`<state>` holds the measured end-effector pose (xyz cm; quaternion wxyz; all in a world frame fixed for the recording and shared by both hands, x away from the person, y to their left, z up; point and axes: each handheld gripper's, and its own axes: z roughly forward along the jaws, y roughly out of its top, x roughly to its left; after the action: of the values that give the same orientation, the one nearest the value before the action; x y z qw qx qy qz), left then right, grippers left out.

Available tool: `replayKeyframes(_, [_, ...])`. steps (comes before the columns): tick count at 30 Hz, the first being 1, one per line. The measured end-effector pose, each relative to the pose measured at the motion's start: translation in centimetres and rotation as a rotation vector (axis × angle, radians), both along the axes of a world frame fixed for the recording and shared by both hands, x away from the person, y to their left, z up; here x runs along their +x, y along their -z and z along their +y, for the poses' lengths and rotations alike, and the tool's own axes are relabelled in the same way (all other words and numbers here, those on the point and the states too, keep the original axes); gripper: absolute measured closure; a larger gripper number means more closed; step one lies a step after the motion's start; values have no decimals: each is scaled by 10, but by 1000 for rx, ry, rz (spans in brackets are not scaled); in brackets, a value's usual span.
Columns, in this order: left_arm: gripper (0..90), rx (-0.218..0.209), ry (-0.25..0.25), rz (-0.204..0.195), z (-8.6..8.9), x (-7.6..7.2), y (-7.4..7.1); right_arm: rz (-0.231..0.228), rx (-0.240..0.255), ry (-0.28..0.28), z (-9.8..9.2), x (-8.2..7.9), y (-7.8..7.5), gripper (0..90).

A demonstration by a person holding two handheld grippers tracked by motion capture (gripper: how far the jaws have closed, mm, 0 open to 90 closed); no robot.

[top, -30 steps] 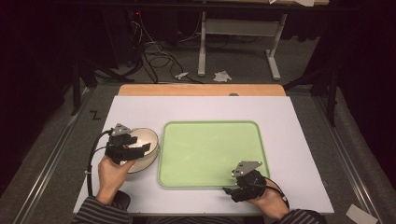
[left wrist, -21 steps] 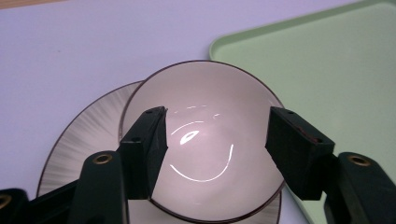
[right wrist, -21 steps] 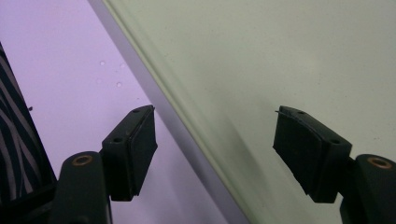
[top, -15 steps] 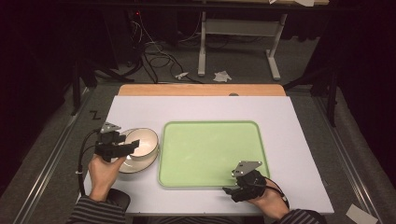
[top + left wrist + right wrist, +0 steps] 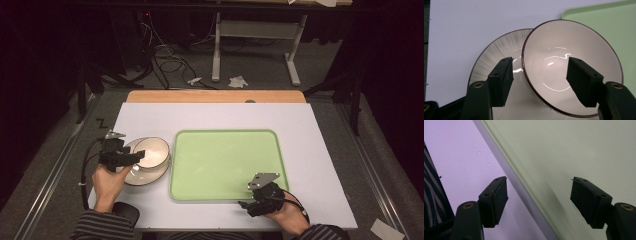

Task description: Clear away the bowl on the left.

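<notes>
Table lit from above, dark surroundings; glare streaks inside bowl [image 5: 571, 67]; tray [image 5: 579, 152] blurred close-up.

The high view sits above the person's side and looks forward and down over the whole tabletop [image 5: 215, 120], with floor and cables beyond. The left gripper view rides low and close, looking past its jaws onto the bowl [image 5: 574, 62] and plate [image 5: 491, 62]; both also sit at the high view's left. The right gripper view hugs the green tray [image 5: 574, 150] edge, same tray mid-table from above.
</notes>
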<state>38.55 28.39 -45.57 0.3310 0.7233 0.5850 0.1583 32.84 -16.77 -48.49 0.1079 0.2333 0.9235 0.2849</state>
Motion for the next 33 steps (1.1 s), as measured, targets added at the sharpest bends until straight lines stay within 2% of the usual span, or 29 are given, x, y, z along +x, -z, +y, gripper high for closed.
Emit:
replayKeyframes(6, [389, 11, -4, 42, -2, 7, 6, 6, 2, 3, 1, 0, 1, 314])
replayKeyframes(12, [420, 26, -6, 104, -3, 15, 14, 9, 3, -1, 1, 0, 1, 314])
replayKeyframes(15, [441, 15, -5, 123, -3, 18, 16, 14, -3, -1, 1, 0, 1, 314])
replayKeyframes(22, [509, 49, -20, 172, -6, 22, 22, 11, -6, -5, 1, 0, 1, 314])
replayKeyframes(33, [621, 29, -26, 219, -7, 28, 26, 12, -6, 0, 2, 0, 2, 315])
